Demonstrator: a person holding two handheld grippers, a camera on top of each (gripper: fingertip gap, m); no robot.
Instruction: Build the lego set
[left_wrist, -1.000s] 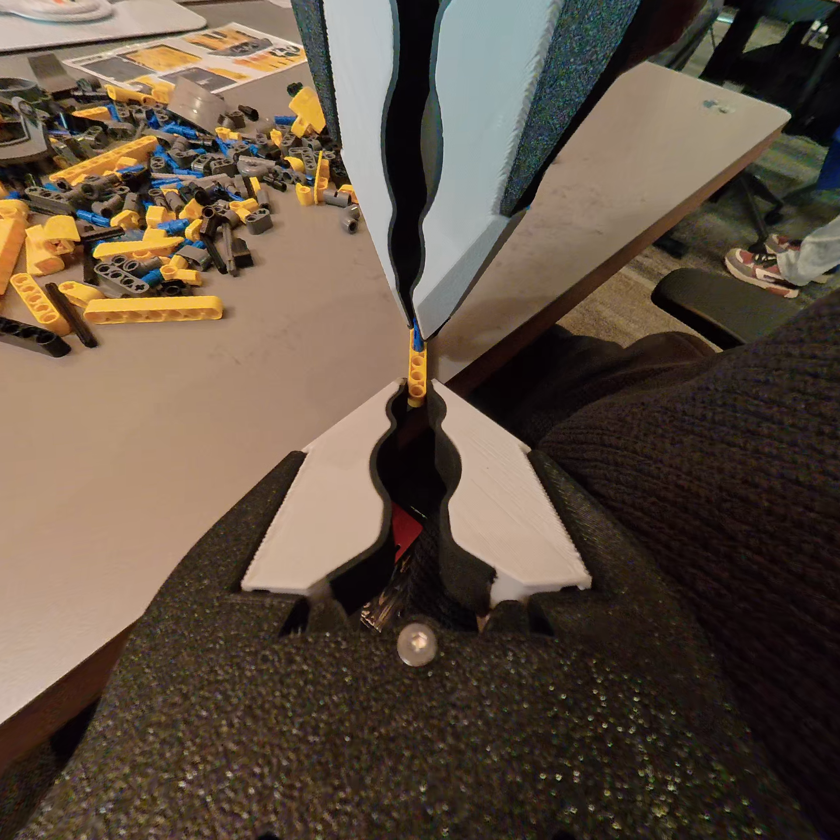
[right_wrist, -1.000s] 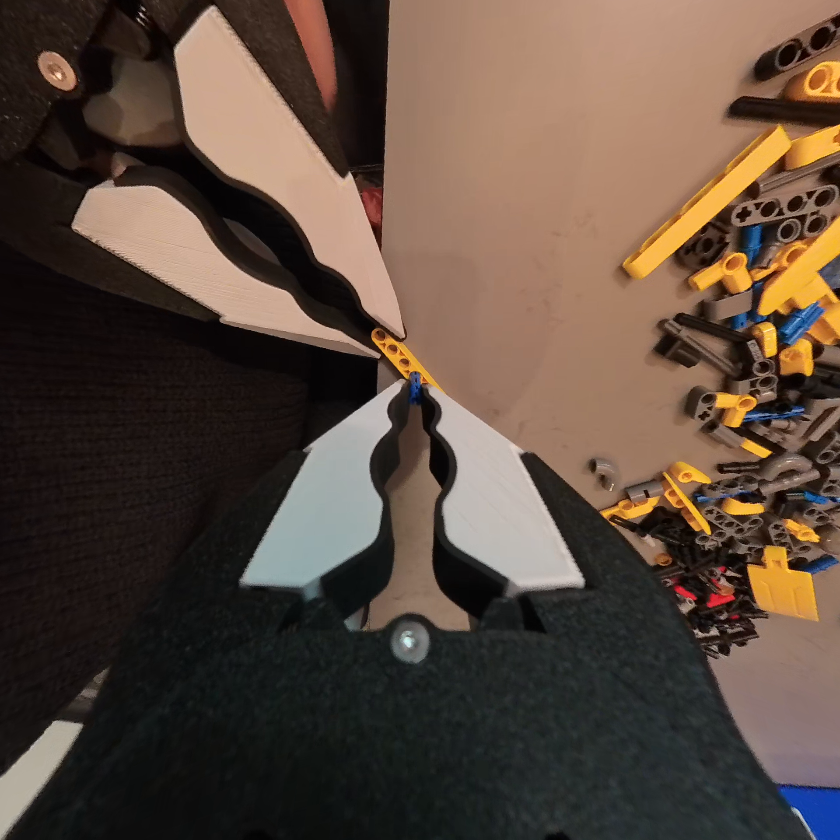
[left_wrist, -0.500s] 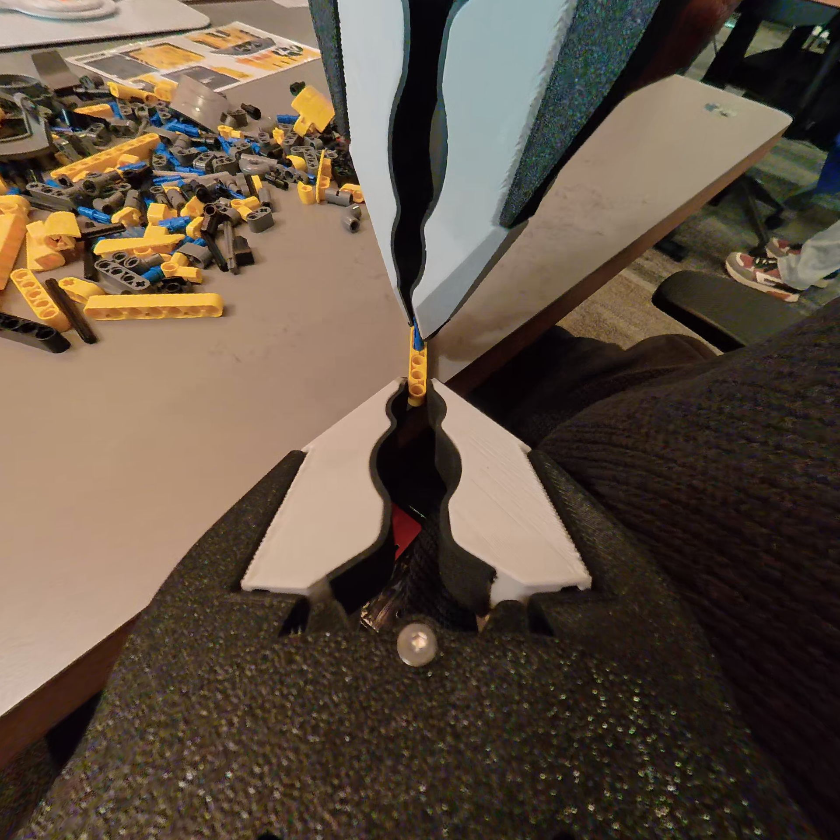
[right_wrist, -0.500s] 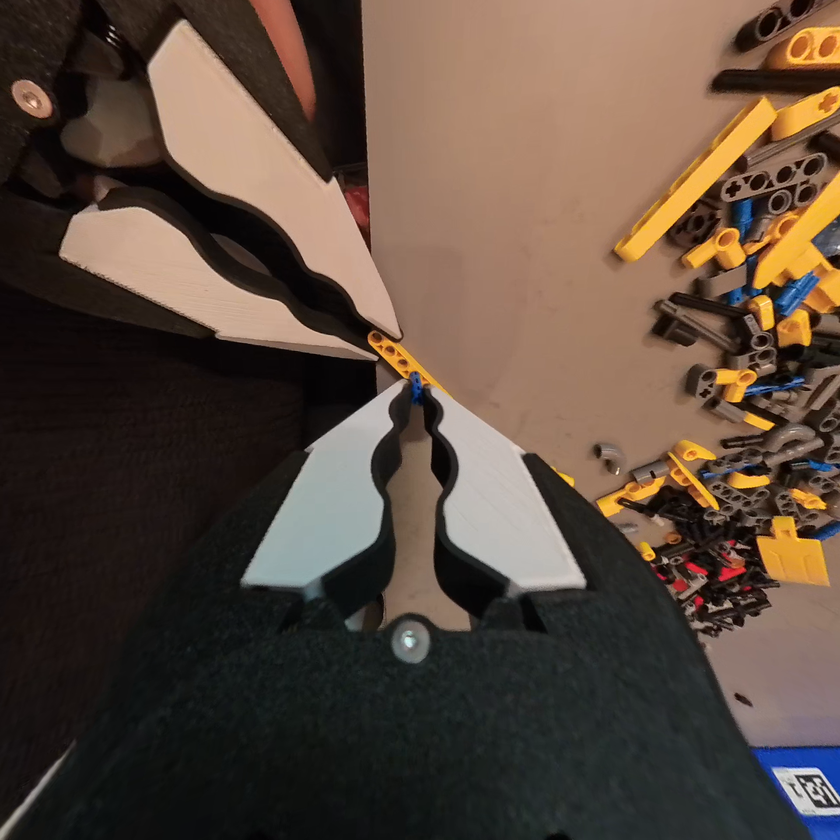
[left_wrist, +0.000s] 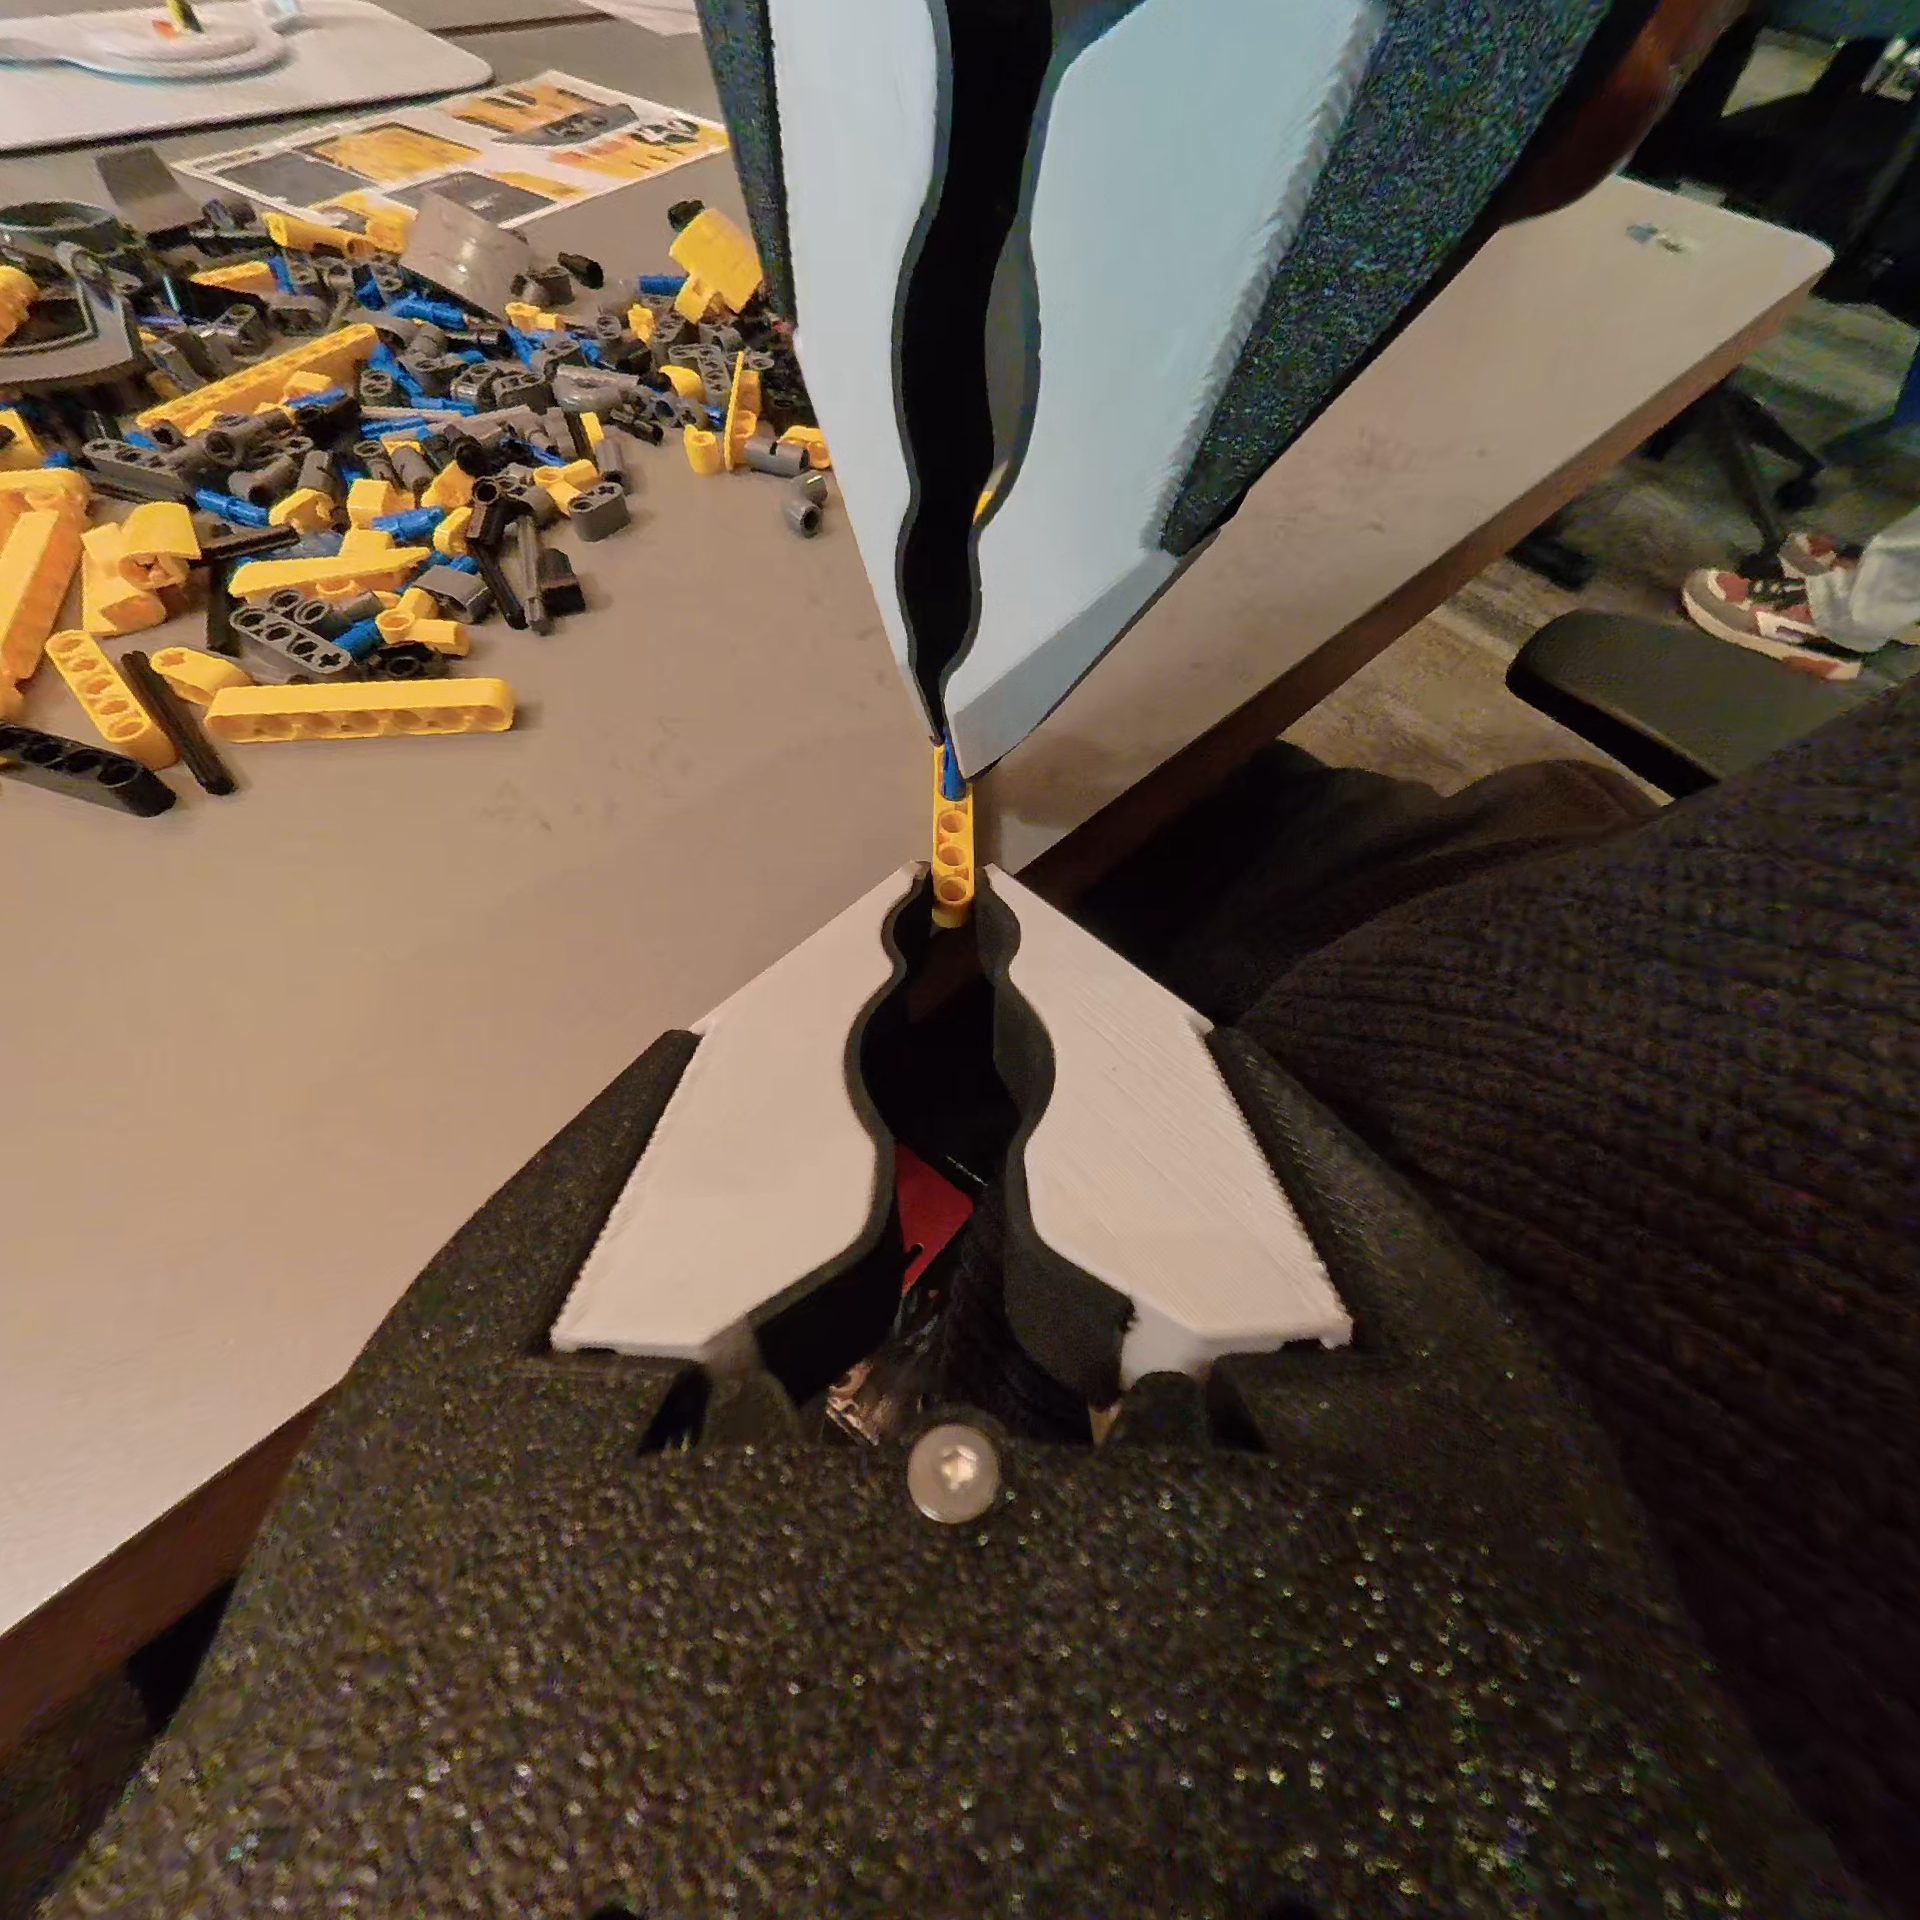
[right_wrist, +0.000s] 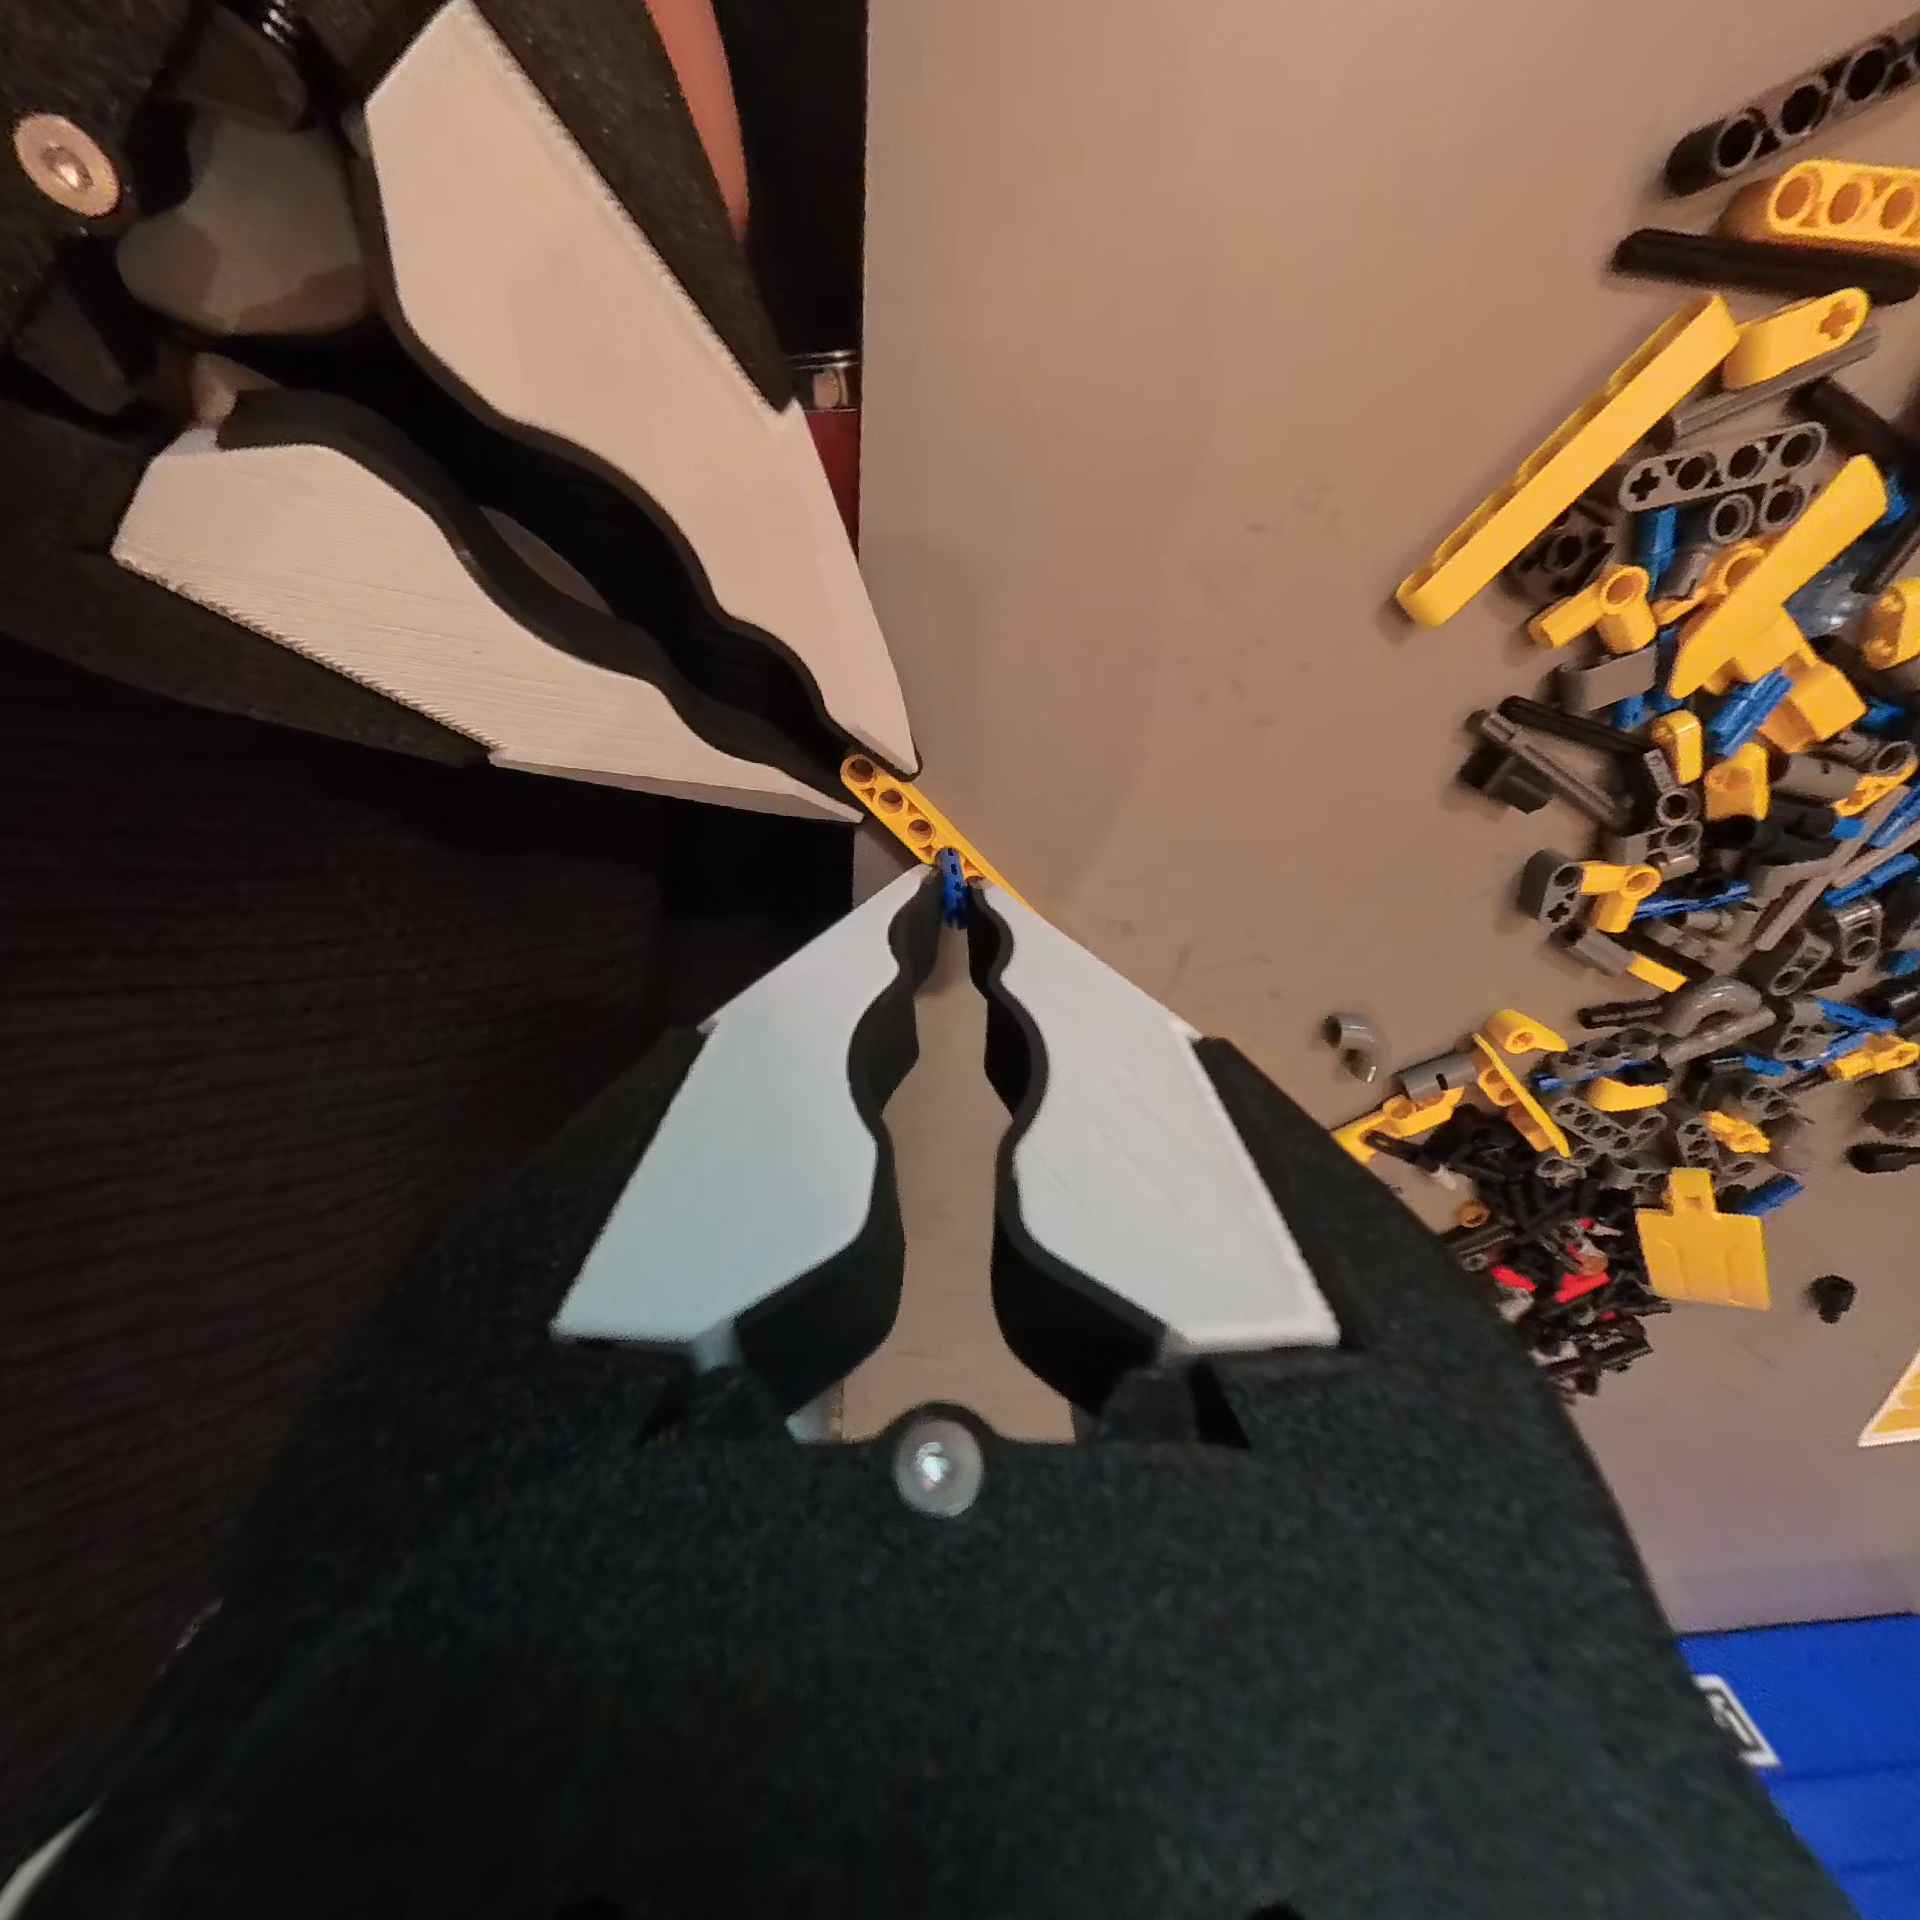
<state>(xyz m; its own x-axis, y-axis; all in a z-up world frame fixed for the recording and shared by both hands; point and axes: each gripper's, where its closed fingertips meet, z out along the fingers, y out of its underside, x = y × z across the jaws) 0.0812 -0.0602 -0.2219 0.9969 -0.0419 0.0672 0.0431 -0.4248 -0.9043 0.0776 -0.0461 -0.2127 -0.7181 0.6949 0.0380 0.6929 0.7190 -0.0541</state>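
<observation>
Grey table (left_wrist: 1455, 436) with dark wooden edge, carpeted floor (left_wrist: 1455, 665), black chair armrest (left_wrist: 1662, 686)

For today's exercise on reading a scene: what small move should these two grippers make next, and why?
Probably press the blue pin straight into the yellow beam. The right gripper is shut on the pin, whose tip meets a hole near the beam's end, while the left gripper is shut on the beam's other end above the table edge.
</observation>
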